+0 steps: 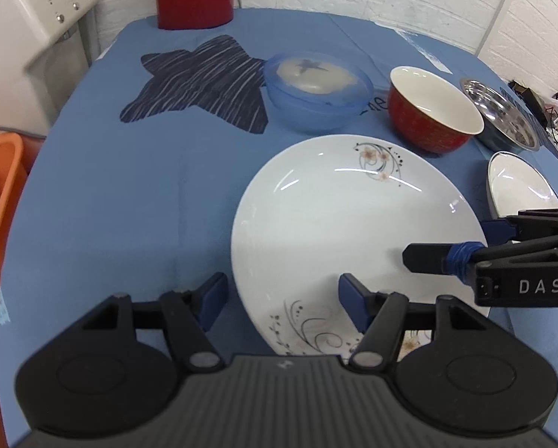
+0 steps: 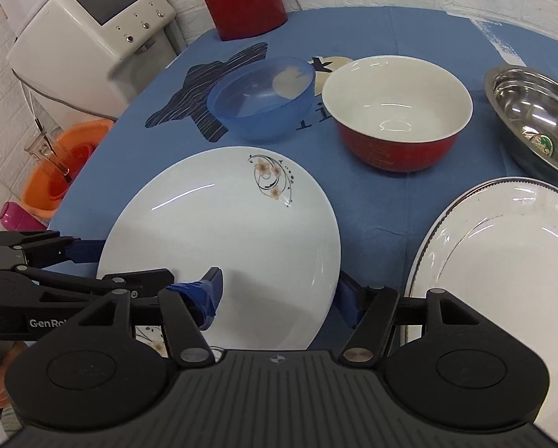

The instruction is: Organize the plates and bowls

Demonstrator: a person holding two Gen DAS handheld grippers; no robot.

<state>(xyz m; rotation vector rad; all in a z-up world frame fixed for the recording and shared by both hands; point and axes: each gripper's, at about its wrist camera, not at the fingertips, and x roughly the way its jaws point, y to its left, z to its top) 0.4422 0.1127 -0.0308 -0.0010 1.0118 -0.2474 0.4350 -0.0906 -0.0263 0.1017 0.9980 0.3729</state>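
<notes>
L gripper [image 1: 282, 300] fingers spread wide, straddling the near-left rim of the floral plate [image 1: 353, 231], which sits on the blue tabletop [image 1: 129, 205] near its front edge; no squeeze seen. R gripper [image 2: 279, 291] also spread, one finger over the plate, other just off its right rim. Behind plate, l to r: blue bowl [image 2: 260, 100], red bowl [image 2: 396, 112], steel bowl [image 2: 536, 112]. Far right, silver-rimmed plate [image 2: 503, 261], apart from the floral one.

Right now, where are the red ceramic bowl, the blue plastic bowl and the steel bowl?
red ceramic bowl [image 2: 396, 149]: right wrist view, outer wall.
blue plastic bowl [image 2: 260, 121]: right wrist view, front wall.
steel bowl [image 2: 533, 112]: right wrist view, inside.
</notes>
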